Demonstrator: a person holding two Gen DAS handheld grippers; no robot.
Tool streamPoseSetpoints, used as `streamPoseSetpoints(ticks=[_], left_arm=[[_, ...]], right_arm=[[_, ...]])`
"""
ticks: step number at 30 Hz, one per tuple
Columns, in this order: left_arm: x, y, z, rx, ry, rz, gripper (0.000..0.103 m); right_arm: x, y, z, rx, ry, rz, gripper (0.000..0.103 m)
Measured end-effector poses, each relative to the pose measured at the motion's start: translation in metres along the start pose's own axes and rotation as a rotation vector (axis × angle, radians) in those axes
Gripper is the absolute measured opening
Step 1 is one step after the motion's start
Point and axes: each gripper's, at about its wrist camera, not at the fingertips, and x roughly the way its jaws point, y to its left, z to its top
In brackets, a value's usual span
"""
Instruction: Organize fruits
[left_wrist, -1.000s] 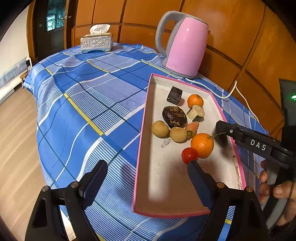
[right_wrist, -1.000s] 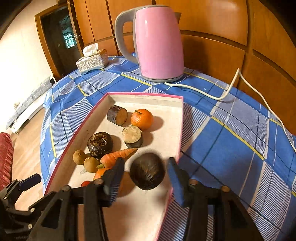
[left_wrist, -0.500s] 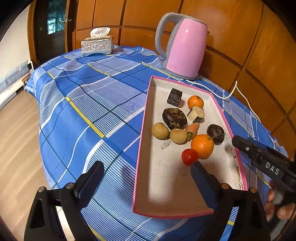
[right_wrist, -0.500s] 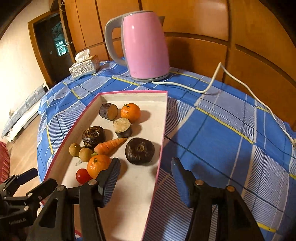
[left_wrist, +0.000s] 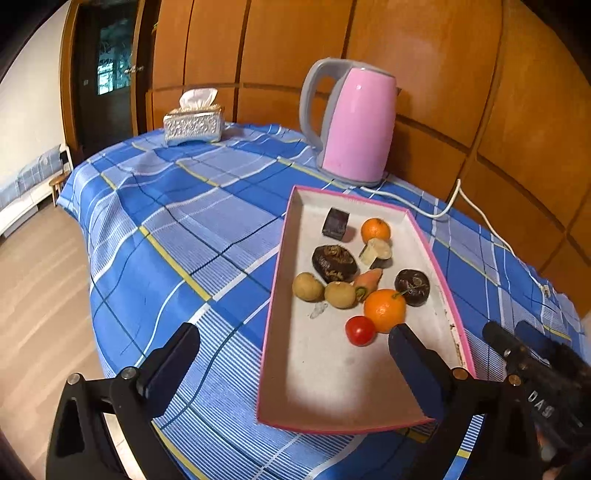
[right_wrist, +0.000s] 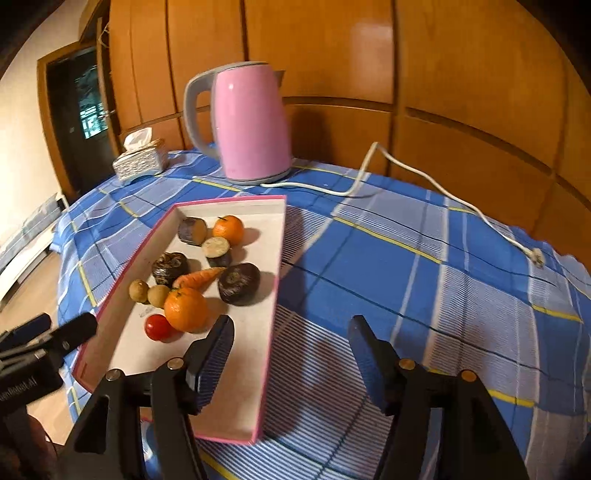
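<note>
Fruits and a few vegetable pieces lie loose in a shallow pink-rimmed tray (left_wrist: 275, 295) on a table draped in a blue plaid cloth (left_wrist: 177, 236). We take the tray as our landmark. In its middle sit a large orange (left_wrist: 384, 309) with a small red tomato (left_wrist: 360, 330) touching its near side, two tan round fruits (left_wrist: 323, 290) side by side, a small carrot (left_wrist: 369, 280) and two dark wrinkled fruits (left_wrist: 334, 258). Toward the tray's far end lie a smaller orange (left_wrist: 375, 229), a dark cut chunk (left_wrist: 335, 222) and a pale-faced cut piece (left_wrist: 376, 252). The tray's near half is bare white.

Beyond the tray's far end stands a pink kettle (left_wrist: 356, 125), its white cord (right_wrist: 406, 177) trailing over the cloth; a silver tissue box (left_wrist: 194, 123) sits well beyond.

We see the left gripper (left_wrist: 291, 360) spread wide and opening, astride the tray's near left rim, holding nothing. The right gripper (right_wrist: 290, 354) is opening too, empty, straddling the tray's right rim.
</note>
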Motion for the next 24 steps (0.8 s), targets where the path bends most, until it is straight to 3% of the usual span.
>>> streamPoseSetpoints(ticks=[8,24], left_arm=[[-0.012,-0.012,0.003,0.049,-0.054,0.045,0.103],[-0.018,-0.011,0.003,0.03,-0.076,0.081,0.103]], right_arm=[[-0.006,-0.003,-0.007,-0.001,-0.004,-0.03,0.066],[-0.012,0.005,-0.007,-0.029,-0.025,-0.033,0.066]])
